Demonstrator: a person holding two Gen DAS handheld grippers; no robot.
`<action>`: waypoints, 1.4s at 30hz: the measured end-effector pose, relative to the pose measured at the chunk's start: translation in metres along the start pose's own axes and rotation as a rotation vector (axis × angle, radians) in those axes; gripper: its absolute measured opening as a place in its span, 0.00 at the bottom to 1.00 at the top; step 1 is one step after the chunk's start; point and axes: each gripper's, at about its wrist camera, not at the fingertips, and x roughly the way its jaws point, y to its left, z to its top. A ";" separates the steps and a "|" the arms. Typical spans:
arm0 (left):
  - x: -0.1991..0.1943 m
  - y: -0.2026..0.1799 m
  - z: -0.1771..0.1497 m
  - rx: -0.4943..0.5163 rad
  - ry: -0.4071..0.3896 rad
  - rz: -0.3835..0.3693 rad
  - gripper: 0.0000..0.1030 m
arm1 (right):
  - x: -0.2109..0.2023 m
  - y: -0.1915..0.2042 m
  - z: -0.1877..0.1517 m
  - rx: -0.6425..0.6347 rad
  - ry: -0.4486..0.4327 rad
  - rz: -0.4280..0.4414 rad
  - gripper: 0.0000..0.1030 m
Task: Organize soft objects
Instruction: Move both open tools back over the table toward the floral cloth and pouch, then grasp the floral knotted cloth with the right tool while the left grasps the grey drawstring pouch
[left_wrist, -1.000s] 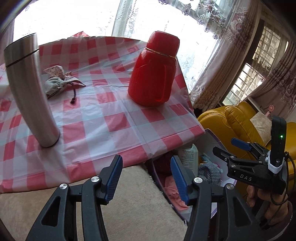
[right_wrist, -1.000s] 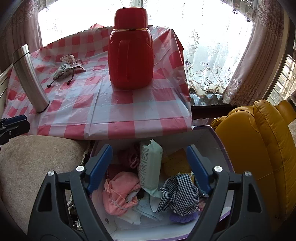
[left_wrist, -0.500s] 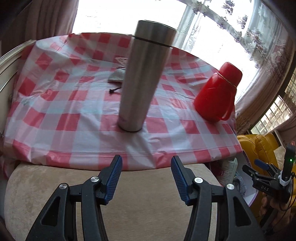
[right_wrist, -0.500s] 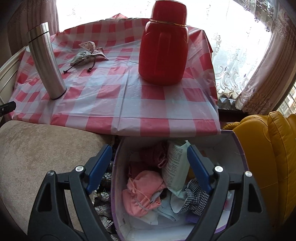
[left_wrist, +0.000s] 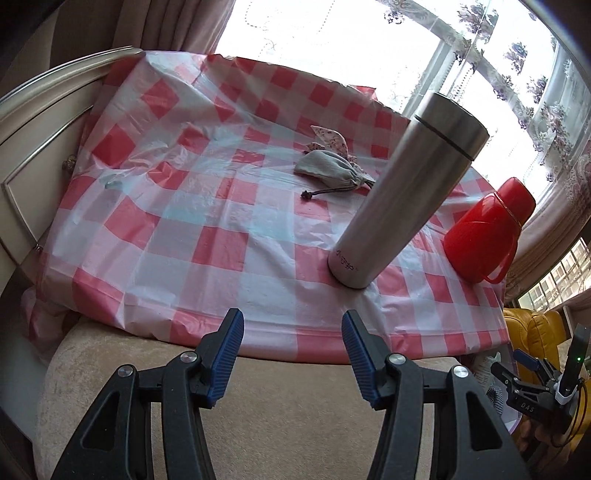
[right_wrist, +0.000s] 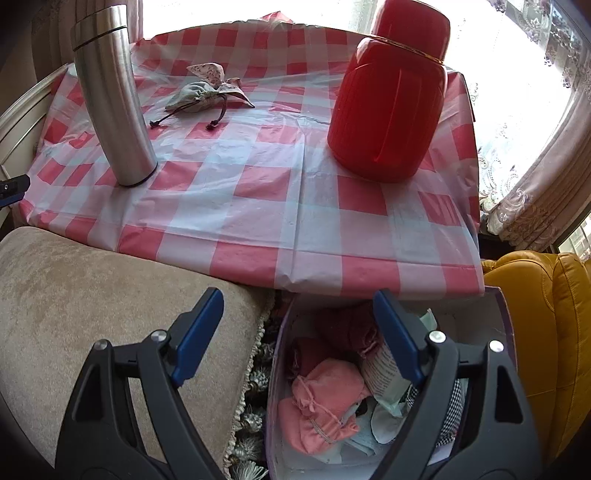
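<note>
**A:** Left wrist view first. Where is the pouch, taking the steel flask as the landmark?

**B:** The drawstring pouch (left_wrist: 330, 167) lies on the checked tablecloth (left_wrist: 207, 236) beyond the steel flask (left_wrist: 402, 192), to its left as this camera looks, with its gathered mouth just beside the flask's body. The left gripper (left_wrist: 291, 354) hangs over the beige cushion (left_wrist: 295, 413) short of the table edge, jaws spread wide, nothing between them. The pouch is ahead and a little right of its centre line; the flask stands near that path.

**A:** Its long axis?

**B:** It runs roughly crosswise to the fingers, fat end away from the flask, cords trailing toward the camera.

**A:** Now the right wrist view.

**B:** Here the pouch (right_wrist: 201, 96) sits to the right of the flask (right_wrist: 112, 99) and behind it, well apart from the red jug (right_wrist: 391, 107). The right gripper (right_wrist: 297, 339) is released and empty too, poised over the gap between the cushion and the storage box (right_wrist: 275, 387) of soft things below the table edge.

**A:** Which hand is nearer?

**B:** My judgement: the left. It faces the pouch, though it must pass the flask on the flask's left side; the right one is better placed at the box.
</note>
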 end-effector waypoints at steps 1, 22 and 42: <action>0.002 0.003 0.002 -0.004 0.001 0.003 0.55 | 0.002 0.002 0.003 -0.006 -0.001 0.000 0.83; 0.057 0.044 0.101 0.002 -0.009 0.061 0.66 | 0.057 0.022 0.121 -0.082 -0.073 0.009 0.83; 0.195 -0.028 0.209 0.254 0.097 -0.121 0.83 | 0.158 0.050 0.286 -0.094 -0.140 0.051 0.84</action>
